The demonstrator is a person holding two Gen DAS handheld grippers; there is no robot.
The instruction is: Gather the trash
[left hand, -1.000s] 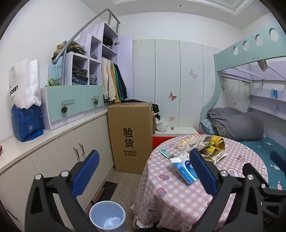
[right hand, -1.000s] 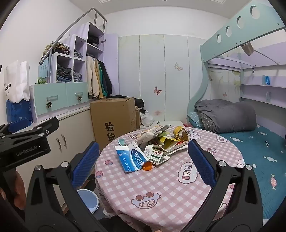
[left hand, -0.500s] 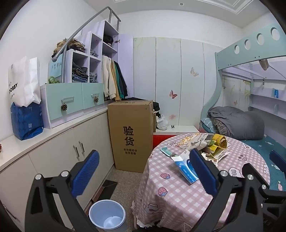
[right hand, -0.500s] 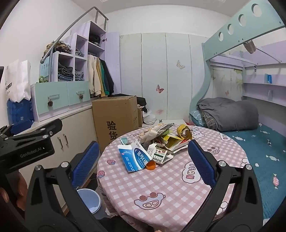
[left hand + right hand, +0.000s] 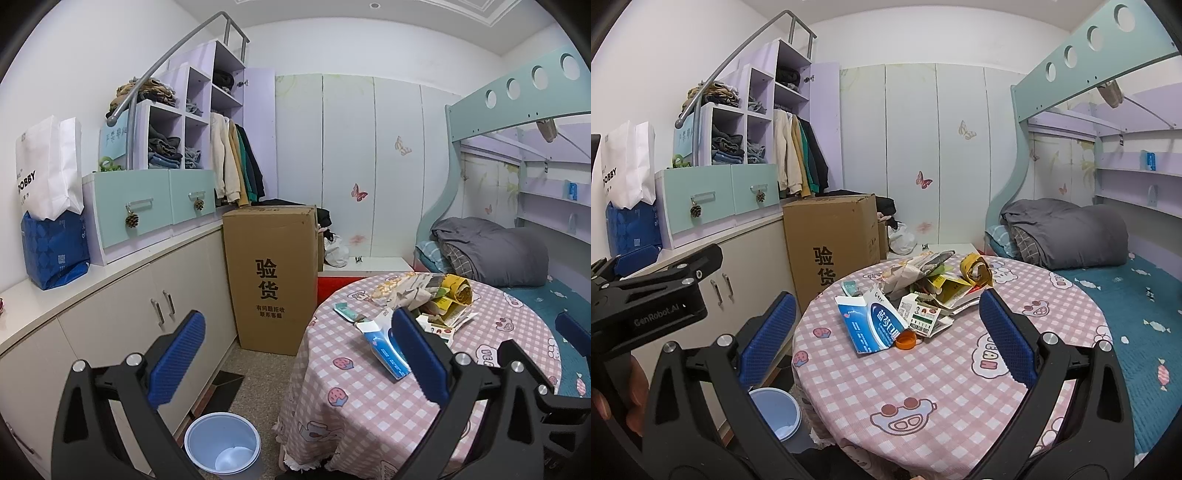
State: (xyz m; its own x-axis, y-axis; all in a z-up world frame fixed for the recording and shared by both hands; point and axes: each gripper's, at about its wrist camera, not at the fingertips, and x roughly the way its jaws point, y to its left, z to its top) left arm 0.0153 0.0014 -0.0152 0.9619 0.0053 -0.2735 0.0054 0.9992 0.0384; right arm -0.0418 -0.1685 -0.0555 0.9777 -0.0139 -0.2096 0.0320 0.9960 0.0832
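Several light, crushable paper cartons and wrappers point(image 5: 923, 291) lie heaped mid-bench point(image 5: 960, 387), so the blue box point(image 5: 871, 325), thin and probably empty, is best pinched across its flat faces; both the left hand-held gripper point(image 5: 295, 354) and right hand-held gripper point(image 5: 886, 332) gape wide, holding nothing.

trash pile point(image 5: 923, 291) on table point(image 5: 960, 369); bin point(image 5: 222, 446) on floor left, seemingly empty.

Blue bin point(image 5: 775, 417) half behind the right hand-held gripper's finger — small print on the trash pile point(image 5: 923, 291) unreadable
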